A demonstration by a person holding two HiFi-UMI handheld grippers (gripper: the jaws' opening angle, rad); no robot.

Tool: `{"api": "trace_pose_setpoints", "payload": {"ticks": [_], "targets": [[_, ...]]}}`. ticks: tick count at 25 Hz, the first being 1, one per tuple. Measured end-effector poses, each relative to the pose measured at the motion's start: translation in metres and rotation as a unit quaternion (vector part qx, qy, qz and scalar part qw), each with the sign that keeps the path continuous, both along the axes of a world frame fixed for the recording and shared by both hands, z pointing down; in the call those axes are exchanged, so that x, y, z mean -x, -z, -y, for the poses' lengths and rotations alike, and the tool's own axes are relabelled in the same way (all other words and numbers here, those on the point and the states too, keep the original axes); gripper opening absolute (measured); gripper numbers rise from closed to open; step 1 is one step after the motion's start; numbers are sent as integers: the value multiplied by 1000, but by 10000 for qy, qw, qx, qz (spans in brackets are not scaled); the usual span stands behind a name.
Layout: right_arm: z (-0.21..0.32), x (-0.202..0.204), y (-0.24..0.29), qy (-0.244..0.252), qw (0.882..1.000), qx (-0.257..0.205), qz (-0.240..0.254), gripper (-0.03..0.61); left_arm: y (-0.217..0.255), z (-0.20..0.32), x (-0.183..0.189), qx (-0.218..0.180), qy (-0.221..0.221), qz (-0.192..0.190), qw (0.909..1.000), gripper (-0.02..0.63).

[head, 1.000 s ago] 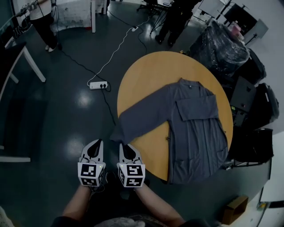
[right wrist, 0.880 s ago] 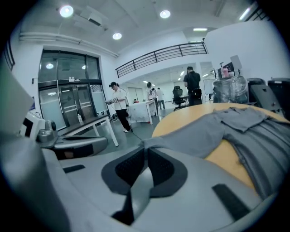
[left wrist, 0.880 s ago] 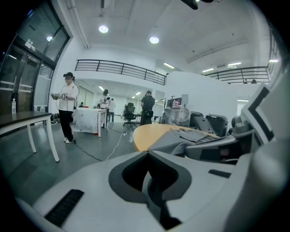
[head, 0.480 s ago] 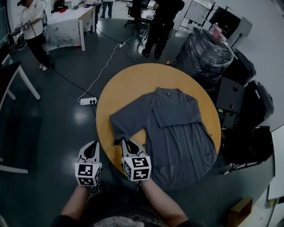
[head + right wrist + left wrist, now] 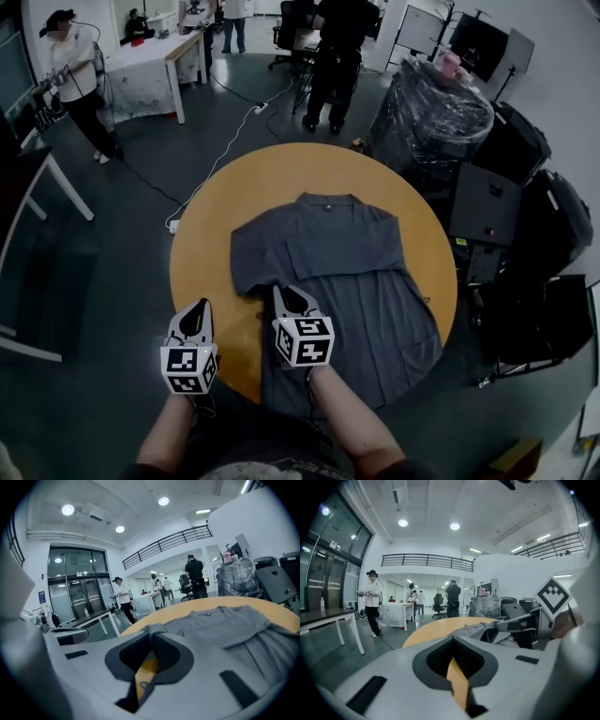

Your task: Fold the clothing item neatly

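Observation:
A grey long-sleeved shirt (image 5: 361, 267) lies flat on the round yellow table (image 5: 211, 211), collar at the far side. Its left sleeve (image 5: 251, 267) is doubled back toward me. My right gripper (image 5: 287, 293) is shut on the sleeve's end, just above the shirt's lower left part. In the right gripper view, grey cloth (image 5: 151, 631) bunches at the tips of the right gripper (image 5: 149, 637) and a strip of it runs between the jaws. My left gripper (image 5: 199, 310) hangs over the table's near left edge, shut and empty. The left gripper (image 5: 452, 643) shows only table (image 5: 440, 626) past its jaws.
A plastic-wrapped drum (image 5: 433, 105) and black cases (image 5: 487, 202) stand close to the table's right side. A cable and power strip (image 5: 175, 225) lie on the floor at the left. People stand by a white table (image 5: 141, 61) at the back.
Both grippers have moved forward from off the table's left edge to over it. The right one drew the hanging sleeve up and across toward the shirt's body.

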State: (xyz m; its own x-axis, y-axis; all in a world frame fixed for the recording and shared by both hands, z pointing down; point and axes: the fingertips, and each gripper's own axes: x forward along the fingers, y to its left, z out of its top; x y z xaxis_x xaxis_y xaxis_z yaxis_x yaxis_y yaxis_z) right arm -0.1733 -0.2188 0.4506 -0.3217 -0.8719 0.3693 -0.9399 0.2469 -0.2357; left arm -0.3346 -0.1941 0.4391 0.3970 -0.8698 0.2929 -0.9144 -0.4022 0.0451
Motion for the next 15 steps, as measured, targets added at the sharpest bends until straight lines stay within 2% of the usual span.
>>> {"api": "trace_pose_setpoints", "payload": {"ticks": [6, 15], "targets": [[-8, -55, -26, 37, 9994, 338, 93, 14, 10, -12, -45, -83, 165, -36, 9998, 8], [-8, -75, -29, 202, 9996, 201, -87, 14, -4, -14, -77, 102, -109, 17, 9999, 8]]}}
